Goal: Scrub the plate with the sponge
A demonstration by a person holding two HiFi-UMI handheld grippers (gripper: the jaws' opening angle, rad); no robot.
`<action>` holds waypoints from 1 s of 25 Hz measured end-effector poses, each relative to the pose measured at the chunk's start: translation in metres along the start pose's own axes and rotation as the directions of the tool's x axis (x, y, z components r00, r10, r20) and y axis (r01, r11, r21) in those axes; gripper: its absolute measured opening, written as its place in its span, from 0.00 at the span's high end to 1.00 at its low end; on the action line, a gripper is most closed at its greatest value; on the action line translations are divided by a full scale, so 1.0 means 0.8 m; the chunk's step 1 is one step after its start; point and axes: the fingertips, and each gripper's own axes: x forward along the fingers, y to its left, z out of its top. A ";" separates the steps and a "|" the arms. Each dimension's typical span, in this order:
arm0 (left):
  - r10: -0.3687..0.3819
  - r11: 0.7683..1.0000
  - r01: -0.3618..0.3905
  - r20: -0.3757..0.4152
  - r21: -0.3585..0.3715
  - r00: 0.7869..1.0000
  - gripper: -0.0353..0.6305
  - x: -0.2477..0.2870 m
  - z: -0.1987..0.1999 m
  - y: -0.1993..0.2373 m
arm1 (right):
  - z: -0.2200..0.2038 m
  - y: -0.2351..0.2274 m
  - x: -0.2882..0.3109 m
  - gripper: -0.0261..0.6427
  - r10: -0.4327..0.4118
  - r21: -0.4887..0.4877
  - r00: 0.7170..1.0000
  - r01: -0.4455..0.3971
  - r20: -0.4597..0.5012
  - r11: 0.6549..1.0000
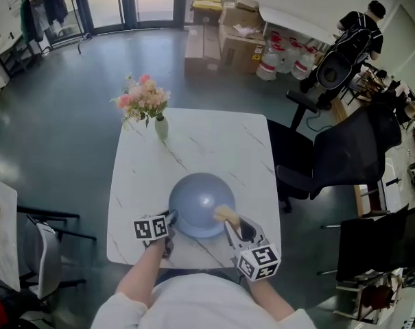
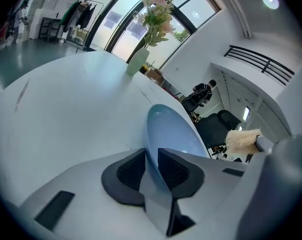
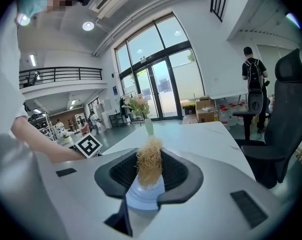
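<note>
A round blue plate (image 1: 202, 201) lies on the white marble table (image 1: 214, 142), near its front edge. My left gripper (image 1: 170, 219) sits at the plate's left rim. In the left gripper view the rim of the plate (image 2: 173, 131) runs between the two dark pads, and the left gripper (image 2: 151, 156) is shut on it. A yellowish fibrous sponge (image 1: 226, 214) rests over the plate's right side, clamped in my right gripper (image 1: 231, 223). The right gripper view shows the sponge (image 3: 149, 164) standing upright between the pads, with the plate (image 3: 143, 196) just below it.
A pale green vase of pink flowers (image 1: 161, 127) stands at the table's far left. Black office chairs (image 1: 344, 153) crowd the table's right side, and another chair (image 1: 46, 252) stands to the left. Cardboard boxes (image 1: 234, 40) and a person (image 1: 358, 36) are far behind.
</note>
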 end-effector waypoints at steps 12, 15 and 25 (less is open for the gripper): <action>-0.009 1.000 0.009 0.003 -0.013 1.000 0.87 0.002 0.000 -0.006 | 0.002 -0.003 -0.005 0.78 -0.018 0.010 1.000 0.018 0.015 1.000; -0.014 1.000 0.014 0.005 -0.015 1.000 0.87 0.001 -0.003 -0.008 | 0.002 -0.003 -0.005 0.78 -0.018 0.010 1.000 0.018 0.018 1.000; -0.067 0.998 0.065 0.112 0.021 0.991 0.87 -0.024 0.028 -0.038 | 0.016 -0.002 -0.002 0.78 -0.008 0.003 0.999 0.008 0.049 1.000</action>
